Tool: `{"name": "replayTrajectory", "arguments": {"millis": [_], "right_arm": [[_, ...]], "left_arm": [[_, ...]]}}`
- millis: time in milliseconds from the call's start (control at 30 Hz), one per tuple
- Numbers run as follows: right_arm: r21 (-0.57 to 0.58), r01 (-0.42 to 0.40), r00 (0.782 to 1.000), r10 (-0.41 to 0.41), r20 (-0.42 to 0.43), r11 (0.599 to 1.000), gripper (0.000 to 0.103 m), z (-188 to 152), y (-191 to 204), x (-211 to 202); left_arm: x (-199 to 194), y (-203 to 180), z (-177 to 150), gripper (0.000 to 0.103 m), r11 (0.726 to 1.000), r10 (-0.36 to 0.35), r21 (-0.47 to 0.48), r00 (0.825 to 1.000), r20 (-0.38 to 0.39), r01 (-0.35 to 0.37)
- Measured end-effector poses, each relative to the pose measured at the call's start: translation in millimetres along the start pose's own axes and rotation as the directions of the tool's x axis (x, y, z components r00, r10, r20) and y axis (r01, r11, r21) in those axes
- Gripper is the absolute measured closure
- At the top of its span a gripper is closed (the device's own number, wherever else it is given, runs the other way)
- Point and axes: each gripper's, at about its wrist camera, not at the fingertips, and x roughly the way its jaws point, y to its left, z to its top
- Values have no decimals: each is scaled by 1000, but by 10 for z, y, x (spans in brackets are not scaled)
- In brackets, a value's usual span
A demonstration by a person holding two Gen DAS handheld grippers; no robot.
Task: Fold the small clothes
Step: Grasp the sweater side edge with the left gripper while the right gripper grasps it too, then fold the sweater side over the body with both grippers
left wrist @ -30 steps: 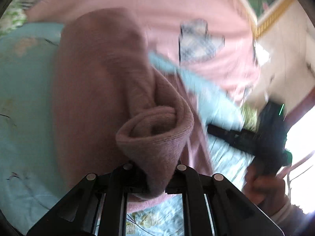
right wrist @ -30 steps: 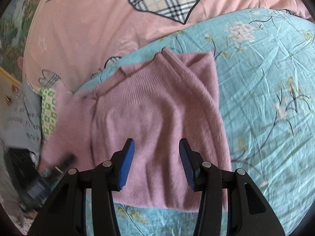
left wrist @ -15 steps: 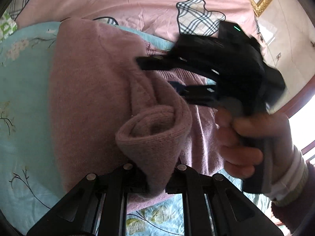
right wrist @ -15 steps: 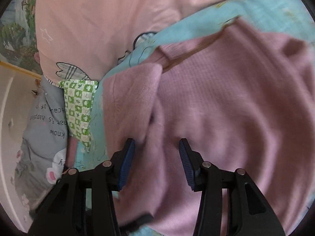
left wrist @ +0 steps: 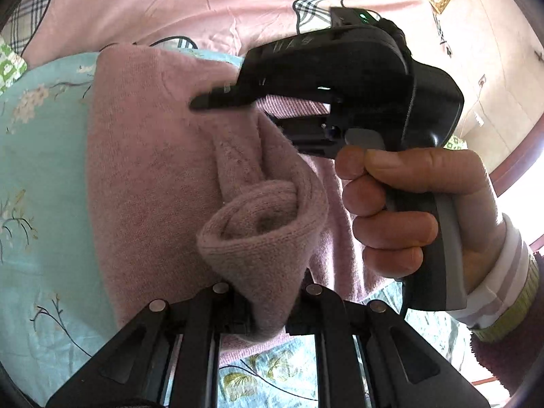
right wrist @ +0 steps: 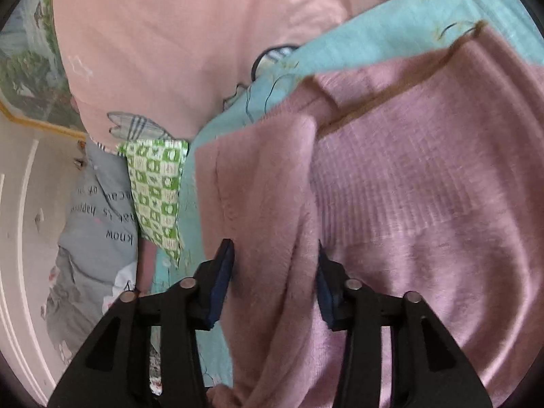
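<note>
one sleeve [left wrist: 261, 238] pinched in left gripper [left wrist: 268, 309] – cuff opening faces camera

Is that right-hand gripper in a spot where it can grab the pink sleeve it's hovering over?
Probably yes. The right gripper is open, its blue pads straddling the folded sleeve of the pink sweater, with nothing between them. The left gripper pinches the cuff further along, out of its path.

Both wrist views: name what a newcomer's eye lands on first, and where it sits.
The fuzzy mauve knitted sweater fills both views, spread on the light blue floral bedsheet, with its rolled cuff pinched in the left gripper. To the right, a hand holds the black right gripper, open astride a sleeve fold.
</note>
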Motion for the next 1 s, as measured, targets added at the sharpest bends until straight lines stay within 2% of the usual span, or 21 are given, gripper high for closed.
{"name": "replayTrajectory", "arguments": {"millis": [33, 167, 300, 433, 567, 700, 800, 867, 900, 967, 1000], "right_arm": [[-14, 3, 1000, -4, -8, 1000, 86, 2, 28, 12], [-80, -23, 998, 28, 56, 996, 88, 36, 233, -324], [-155, 5, 993, 13, 118, 988, 88, 105, 305, -825], [-156, 136, 982, -113, 150, 978, 88, 170, -17, -1149], [-103, 240, 962, -223, 155, 965, 88, 155, -499, -1188], [-88, 268, 954, -251, 167, 959, 88, 127, -698, -1135], [-84, 268, 952, -251, 175, 960, 87, 119, -755, -1146], [-58, 269, 953, -257, 159, 961, 81, 131, -813, -1153], [-50, 274, 952, -263, 156, 960, 80, 132, -826, -1168], [-44, 305, 941, -294, 164, 951, 71, 119, -846, -1278], [-41, 318, 937, -307, 169, 947, 71, 102, -814, -1300]], "left_arm": [[-63, -52, 10, 92, 1000, -3, 10, 1000, 7, 3], [-249, -318, 138, 92, 997, -64, 54, 997, 53, 61], [-113, -686, 233, 92, 986, -125, 117, 991, 44, 119], [337, -985, 172, 92, 977, -139, 160, 990, -25, 141], [699, -1097, 109, 91, 975, -127, 173, 988, -91, 141], [909, -1143, 108, 89, 974, -122, 176, 985, -123, 143], [992, -1183, 190, 80, 974, -124, 170, 982, -145, 148], [996, -1188, 197, 65, 972, -140, 166, 978, -152, 165], [948, -1150, 209, 61, 972, -143, 163, 978, -153, 168], [859, -1118, 189, 49, 972, -153, 155, 976, -154, 176], [807, -1097, 176, 47, 972, -162, 144, 974, -156, 185]]}}
